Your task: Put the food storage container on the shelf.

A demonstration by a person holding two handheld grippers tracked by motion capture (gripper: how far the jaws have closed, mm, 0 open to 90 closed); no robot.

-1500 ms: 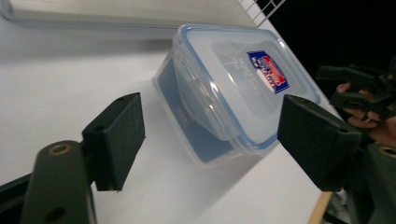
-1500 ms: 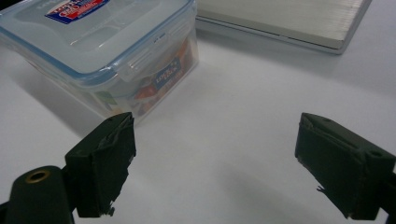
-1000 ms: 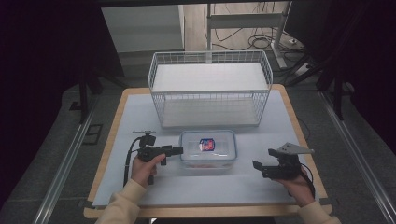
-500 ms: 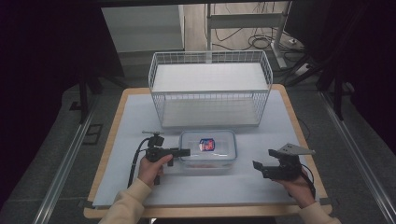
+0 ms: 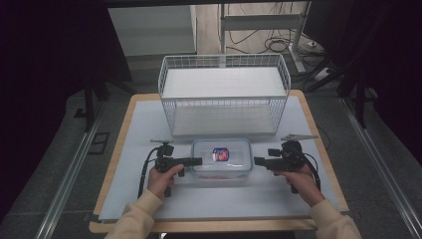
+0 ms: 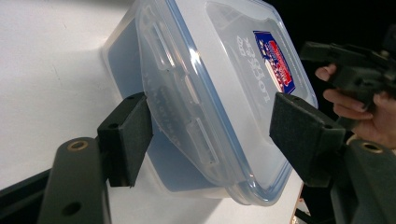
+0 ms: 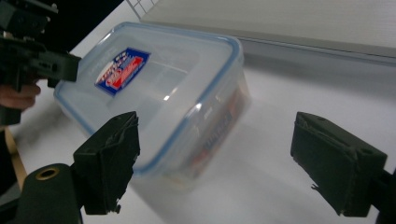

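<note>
The clear box (image 5: pixel 222 159) with a blue-rimmed lid sits on the white mat (image 5: pixel 139 124), just before the wire basket (image 5: pixel 224 97). The left gripper (image 5: pixel 196 161) has been closing, its jaws straddling the box's left end, pads not yet pressing. The right gripper (image 5: pixel 259 161) gapes wide just beside the right end. Bare mat lies in front.

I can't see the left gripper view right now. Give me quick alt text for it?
A clear plastic box with a blue-edged lid and a red and blue label sits between the left gripper's two black pads, which have just been closing and straddle its end. Beyond it, a hand holds the right gripper.
</note>
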